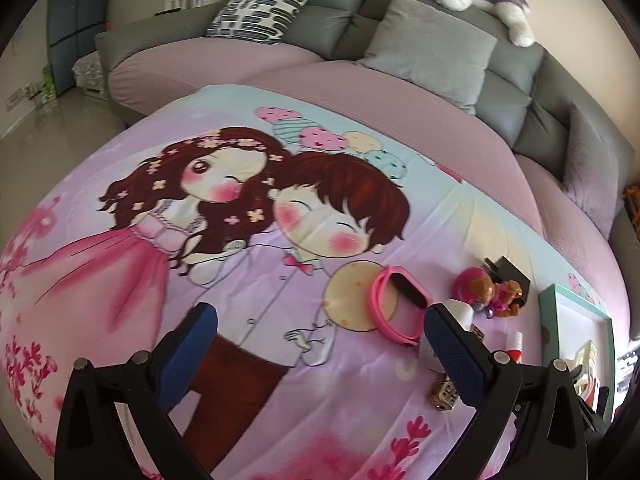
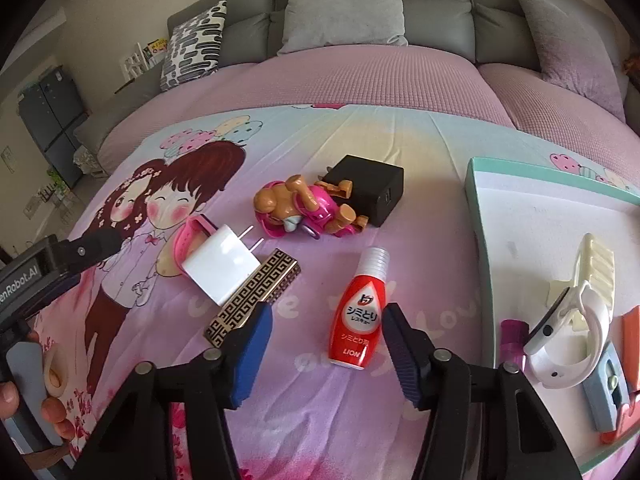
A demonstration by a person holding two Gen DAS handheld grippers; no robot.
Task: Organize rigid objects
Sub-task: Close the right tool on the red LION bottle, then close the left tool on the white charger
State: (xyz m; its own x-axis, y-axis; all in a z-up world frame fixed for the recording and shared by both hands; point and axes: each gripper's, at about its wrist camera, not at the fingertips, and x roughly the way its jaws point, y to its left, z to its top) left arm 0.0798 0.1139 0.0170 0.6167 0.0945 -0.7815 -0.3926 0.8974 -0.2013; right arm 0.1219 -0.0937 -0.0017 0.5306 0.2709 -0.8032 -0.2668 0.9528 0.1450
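Note:
Loose objects lie on a cartoon-print sheet. In the right wrist view I see a red LION bottle (image 2: 357, 312), a white charger (image 2: 218, 264), a gold-patterned box (image 2: 253, 298), a pink watch band (image 2: 192, 240), a pink dog toy (image 2: 304, 208) and a black adapter (image 2: 368, 188). My right gripper (image 2: 326, 344) is open, its fingers on either side of the bottle's lower end, not touching. My left gripper (image 1: 320, 344) is open and empty, above the sheet left of the pink band (image 1: 396, 304); the dog toy (image 1: 488, 290) lies beyond.
A teal-rimmed white tray (image 2: 476, 216) at the right holds a white watch (image 2: 568, 340), a cream hair clip (image 2: 592, 272), a purple item (image 2: 513, 342) and a blue item (image 2: 608, 392). A grey sofa with cushions (image 2: 344, 4) stands behind.

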